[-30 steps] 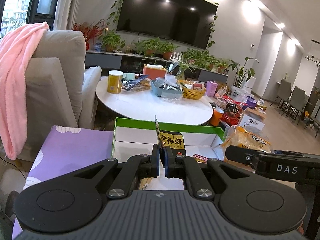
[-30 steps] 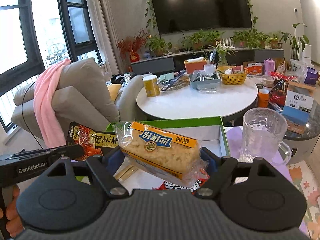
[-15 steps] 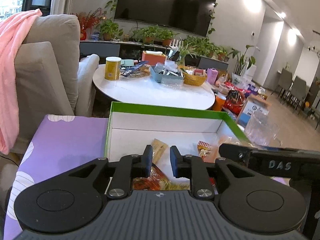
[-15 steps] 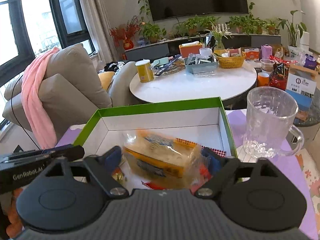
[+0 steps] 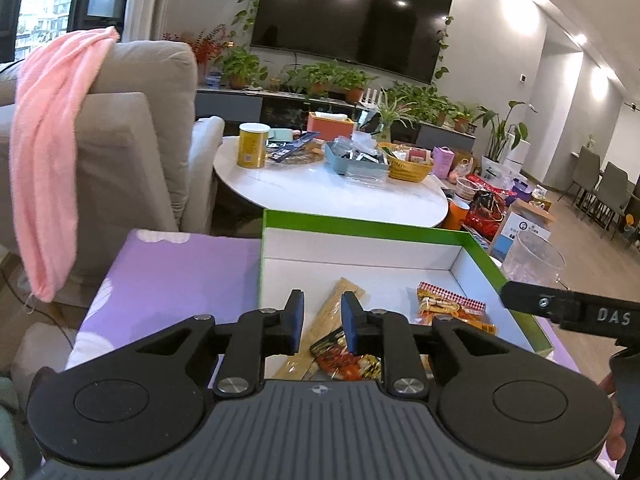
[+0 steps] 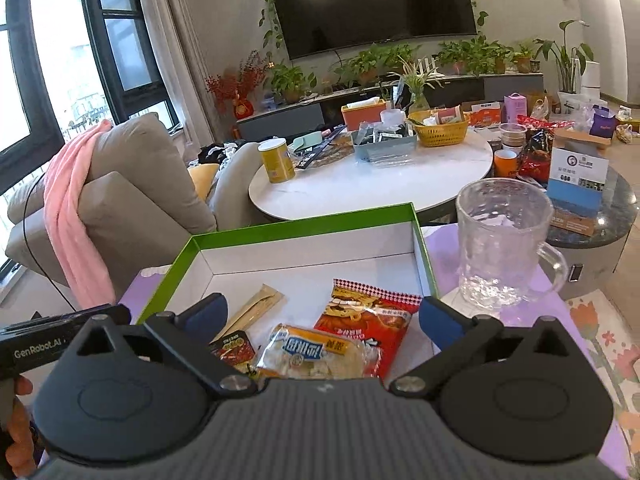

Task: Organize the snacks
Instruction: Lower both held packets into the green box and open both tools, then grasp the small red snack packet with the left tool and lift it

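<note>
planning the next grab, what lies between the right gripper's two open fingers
In the right wrist view, the right gripper stands open over the green box; between its fingers lie the cracker pack and the red snack bag.

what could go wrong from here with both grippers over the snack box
1. The right gripper hangs open over the yellow cracker pack; a careless closing might crush the crackers.
2. The glass mug stands just outside the green-rimmed box, beside the right gripper; a sideways swing may tip it.
3. The left gripper and right gripper are close together over the box and might collide.
</note>
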The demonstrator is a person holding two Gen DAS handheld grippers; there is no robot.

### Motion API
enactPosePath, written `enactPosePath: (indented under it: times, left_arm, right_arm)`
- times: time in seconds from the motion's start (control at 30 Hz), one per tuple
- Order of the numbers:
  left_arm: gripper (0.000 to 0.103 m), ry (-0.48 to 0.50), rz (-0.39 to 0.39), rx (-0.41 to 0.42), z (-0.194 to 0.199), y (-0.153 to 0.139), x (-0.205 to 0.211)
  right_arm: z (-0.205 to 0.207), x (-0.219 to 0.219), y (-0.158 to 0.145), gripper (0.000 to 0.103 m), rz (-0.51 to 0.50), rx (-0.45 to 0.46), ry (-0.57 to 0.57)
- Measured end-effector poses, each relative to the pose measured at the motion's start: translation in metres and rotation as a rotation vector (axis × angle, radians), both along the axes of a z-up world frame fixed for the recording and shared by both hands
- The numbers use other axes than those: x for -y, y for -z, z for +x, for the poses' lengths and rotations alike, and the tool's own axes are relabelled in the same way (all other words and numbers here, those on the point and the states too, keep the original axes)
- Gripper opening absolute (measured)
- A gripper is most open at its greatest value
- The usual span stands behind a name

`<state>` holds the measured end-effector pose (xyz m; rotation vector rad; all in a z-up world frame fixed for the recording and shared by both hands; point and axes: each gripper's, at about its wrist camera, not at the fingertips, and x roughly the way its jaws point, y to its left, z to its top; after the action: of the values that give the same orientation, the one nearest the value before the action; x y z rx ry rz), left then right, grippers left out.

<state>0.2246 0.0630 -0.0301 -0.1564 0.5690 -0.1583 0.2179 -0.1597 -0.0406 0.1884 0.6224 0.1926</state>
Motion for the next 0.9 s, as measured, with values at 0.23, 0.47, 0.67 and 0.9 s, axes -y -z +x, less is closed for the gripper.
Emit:
enactPosePath:
  times: [0.23,0.47,0.67,0.9]
  left_arm:
    - [0.019,-0.02,-0.005,-0.025,-0.022,0.001,-0.009]
    - [0.021,-0.025,0.009,-0.057,-0.042,0.006,-0.009]
    - [0.033,-0.014,0.023,-0.096,-0.054,0.019,-0.008]
    - [0.037,0.006,0.042,-0.133,-0.061,0.033,-0.004]
  right_arm:
    - [-0.018,0.004,-0.006,0.061,-0.005,0.004,0.001]
    - [-0.038,0.01,-0.011,0.061,-0.009,0.008,0.019]
    - [-0.052,0.011,-0.008,0.061,-0.013,-0.008,0.023]
    - [-0.064,0.009,0.004,0.061,-0.017,-0.05,0.016]
